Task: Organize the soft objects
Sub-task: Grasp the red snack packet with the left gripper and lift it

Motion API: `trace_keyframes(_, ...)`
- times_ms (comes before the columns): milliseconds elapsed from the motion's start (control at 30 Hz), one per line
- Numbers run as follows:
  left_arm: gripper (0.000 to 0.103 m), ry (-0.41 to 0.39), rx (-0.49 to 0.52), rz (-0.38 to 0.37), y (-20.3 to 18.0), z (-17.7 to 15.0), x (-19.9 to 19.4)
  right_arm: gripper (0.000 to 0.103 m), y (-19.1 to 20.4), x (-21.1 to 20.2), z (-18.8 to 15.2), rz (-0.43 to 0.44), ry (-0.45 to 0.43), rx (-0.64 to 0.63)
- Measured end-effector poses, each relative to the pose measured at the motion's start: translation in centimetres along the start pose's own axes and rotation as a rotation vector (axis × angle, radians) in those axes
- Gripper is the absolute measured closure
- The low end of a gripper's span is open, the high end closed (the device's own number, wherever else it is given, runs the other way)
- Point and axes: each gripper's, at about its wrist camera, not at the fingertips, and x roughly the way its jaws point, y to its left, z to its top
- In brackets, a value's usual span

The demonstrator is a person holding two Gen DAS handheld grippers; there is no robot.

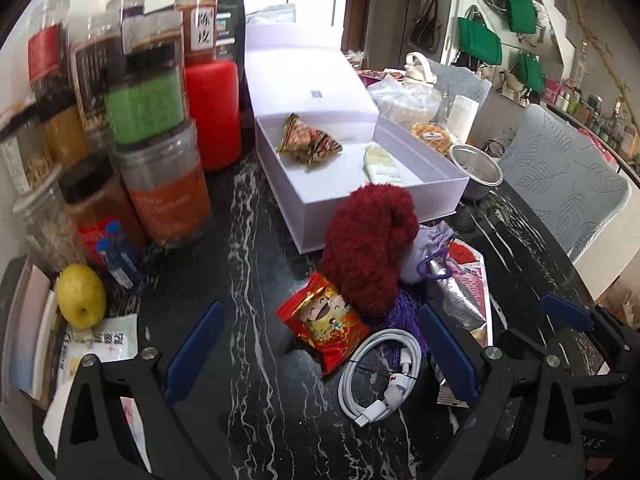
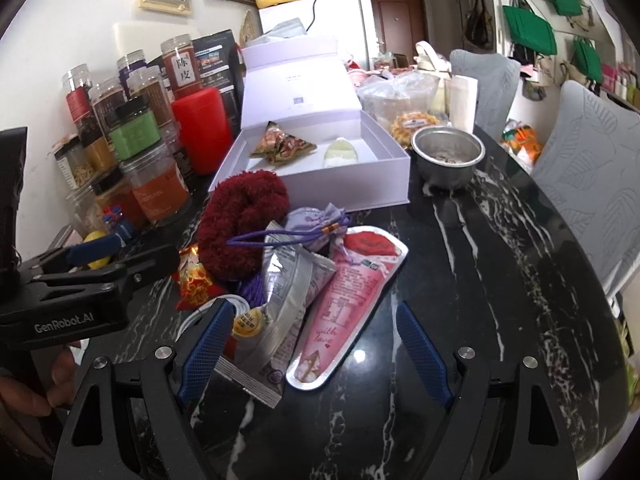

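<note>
— Both tongs are spread and empty: the left tongs [image 1: 320, 354] over the red snack packet [image 1: 326, 330], the right tongs [image 2: 316, 354] around the pink pouch [image 2: 344, 300].

— And the soft things?

— Heaped mid-tabletop before the white box [image 2: 320, 184]. The dark red plush [image 2: 242, 222] looks light and squashy; I'd pinch its bulk.

— The tabletop?

— Glossy black marble [image 2: 500, 280], probably slippery. Jars [image 1: 160, 160] crowd the left edge; chairs and green bags stand beyond.

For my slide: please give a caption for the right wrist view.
Open right gripper over snack packets before a white box.
</note>
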Motion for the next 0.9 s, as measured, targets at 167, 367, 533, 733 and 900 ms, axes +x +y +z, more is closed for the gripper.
trace_keyframes(167,0.004,0.043,-0.029,0.004,0.4,-0.9,1.8,0.019,-0.5,1.2,-0.1,0.010,0.013,0.011)
trace_keyframes(367,0.004,0.133,-0.037,-0.027,0.6,-1.2,4.7,0.019,-0.8,2.2,0.1,0.036,0.021,0.029)
trace_keyframes(533,0.008,0.165,-0.091,-0.068,1.3,-1.1,6.0,0.019,-1.0,2.5,0.2,0.051,0.022,0.037)
trace_keyframes(733,0.045,0.157,-0.085,-0.089,1.0,-0.9,6.3,0.019,-1.3,2.6,0.5,0.037,0.012,0.038)
trace_keyframes(900,0.059,0.144,-0.068,-0.112,0.5,-1.0,6.3,0.019,-1.5,2.9,0.6,0.045,0.014,0.047)
